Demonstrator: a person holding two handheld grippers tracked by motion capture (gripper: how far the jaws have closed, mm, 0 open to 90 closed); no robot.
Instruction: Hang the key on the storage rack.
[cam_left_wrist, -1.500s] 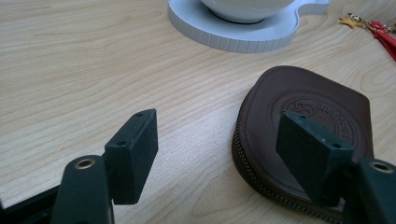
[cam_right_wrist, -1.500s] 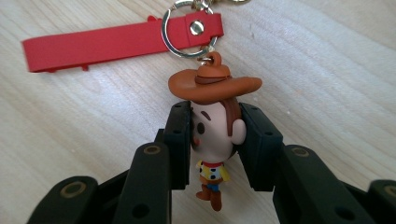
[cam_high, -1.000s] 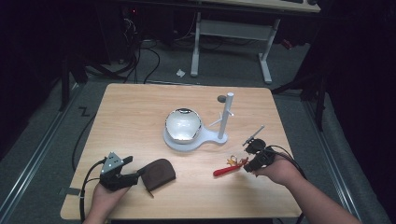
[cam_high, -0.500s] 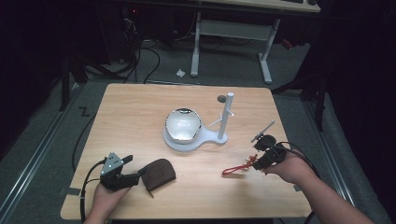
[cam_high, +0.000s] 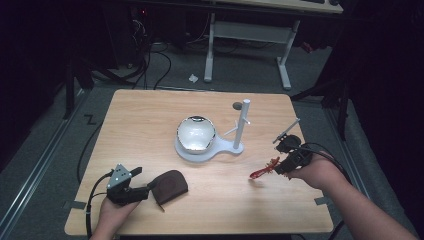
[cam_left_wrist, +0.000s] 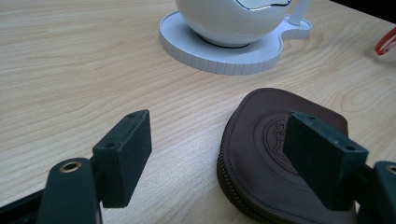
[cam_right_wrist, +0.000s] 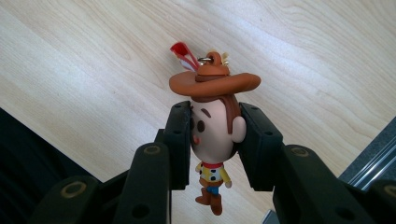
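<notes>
A brown zipped leather pouch (cam_high: 170, 184) lies near the table's front left. My left gripper (cam_high: 145, 188) rests on the table beside it. Its jaws have just been opening and now stand open. In the left gripper view the pouch (cam_left_wrist: 271, 140) lies under the right-hand jaw, with its near edge in the gap and untouched by the pads. At the right, my right gripper (cam_high: 282, 165) hovers above the table, shut on the head of a small cowboy figure (cam_right_wrist: 215, 126) in a brown hat. The figure's red strap (cam_high: 262, 171) hangs toward the left.
A white stand (cam_high: 215, 150) at mid-table carries a shiny round bowl (cam_high: 196, 134) and an upright post (cam_high: 242, 122) with side pegs. The wooden table (cam_high: 150, 115) has dark floor, cables and a desk frame beyond its far edge.
My right hand has risen with the cowboy figure and drifted right; the red strap has lifted off the tabletop. My left hand has stayed beside the pouch.
</notes>
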